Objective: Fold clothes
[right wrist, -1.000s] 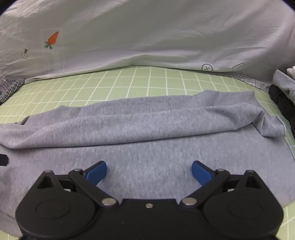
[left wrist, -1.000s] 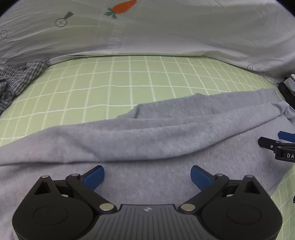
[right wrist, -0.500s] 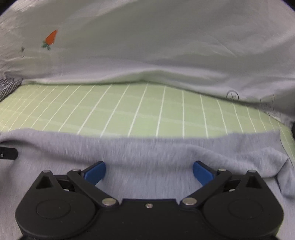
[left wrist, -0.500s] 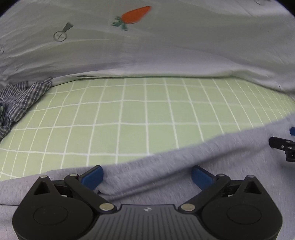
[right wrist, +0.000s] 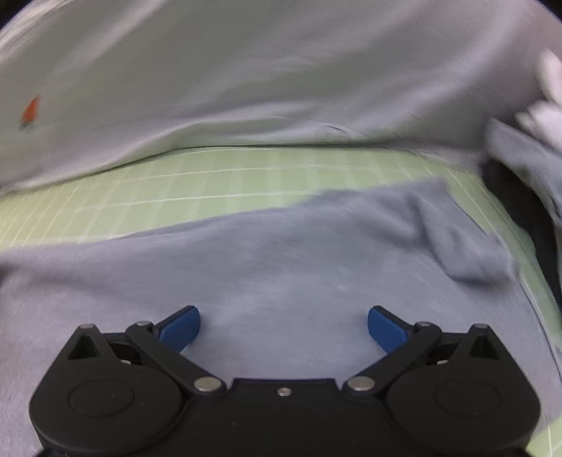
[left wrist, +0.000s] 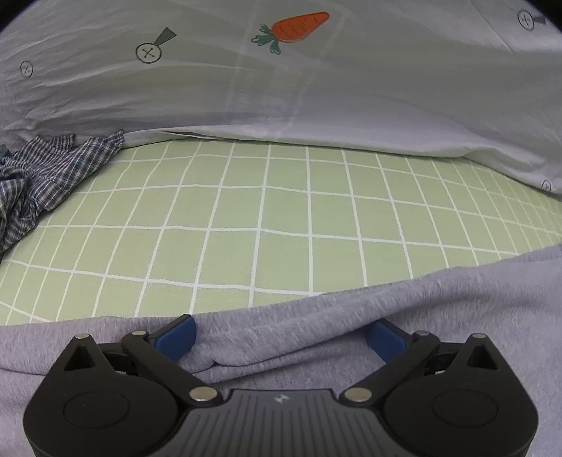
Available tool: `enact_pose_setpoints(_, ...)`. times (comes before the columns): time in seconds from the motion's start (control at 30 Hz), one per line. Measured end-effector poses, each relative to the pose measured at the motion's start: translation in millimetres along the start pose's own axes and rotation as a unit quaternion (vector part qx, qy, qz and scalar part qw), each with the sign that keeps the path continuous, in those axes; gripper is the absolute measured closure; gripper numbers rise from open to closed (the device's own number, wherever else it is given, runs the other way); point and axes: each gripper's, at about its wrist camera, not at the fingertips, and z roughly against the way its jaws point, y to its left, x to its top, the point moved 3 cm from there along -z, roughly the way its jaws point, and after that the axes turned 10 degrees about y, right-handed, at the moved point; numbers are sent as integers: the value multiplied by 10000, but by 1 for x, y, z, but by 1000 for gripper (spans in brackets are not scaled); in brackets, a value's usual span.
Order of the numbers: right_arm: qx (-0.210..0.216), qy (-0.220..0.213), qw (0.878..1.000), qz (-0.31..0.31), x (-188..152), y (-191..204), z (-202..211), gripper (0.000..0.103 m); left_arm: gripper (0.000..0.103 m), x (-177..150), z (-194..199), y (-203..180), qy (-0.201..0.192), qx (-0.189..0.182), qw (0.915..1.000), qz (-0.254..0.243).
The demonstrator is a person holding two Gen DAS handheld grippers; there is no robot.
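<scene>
Both grippers are spread wide right now, nothing pinched in either one. The left gripper (left wrist: pixel 279 337) sits low over the grey garment (left wrist: pixel 439 309), with a raised fold of the fabric running between its blue pads (left wrist: pixel 175 335) and partly covering the pad on the far side, so the cloth is right there under and between the fingers but not clamped. Just ahead of it the garment's edge ends and the green grid sheet (left wrist: pixel 263 211) is bare, and beyond that there's a big white cover (left wrist: pixel 316 98) with a carrot print (left wrist: pixel 298 26) on it. Off to the left gripper's left side is a crumpled blue checked shirt (left wrist: pixel 45 175) lying on the sheet against the white cover. The right gripper (right wrist: pixel 282 327) is also wide apart and hovering over a flatter stretch of the same grey garment (right wrist: pixel 281 253), which spreads ahead and to both sides of it. That view is pretty blurry, so detail is rough, but there's more of the green sheet (right wrist: pixel 175 190) ahead of it and some dark and pale clothes (right wrist: pixel 520 182) bunched off to its right.
</scene>
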Motion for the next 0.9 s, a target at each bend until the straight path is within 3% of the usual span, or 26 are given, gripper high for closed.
enact_pose_setpoints(0.27, -484, -118, 9955, -808, 27, -71, -26, 0, 0, -3, -2, -1, -55, 32, 10000, -72)
enact_pose_setpoints(0.53, -535, -255, 9952, -782, 81, -96, -65, 0, 0, -3, -3, 0, -68, 30, 9999, -92)
enact_pose_setpoints(0.73, -597, -420, 9945, -757, 88, -79, -46, 0, 0, -2, 10, 18, 48, -40, 9995, 304)
enact_pose_setpoints(0.9, -530, -401, 9965, -503, 37, -31, 0, 0, 0, -32, 36, 57, 84, 98, 9970, 764)
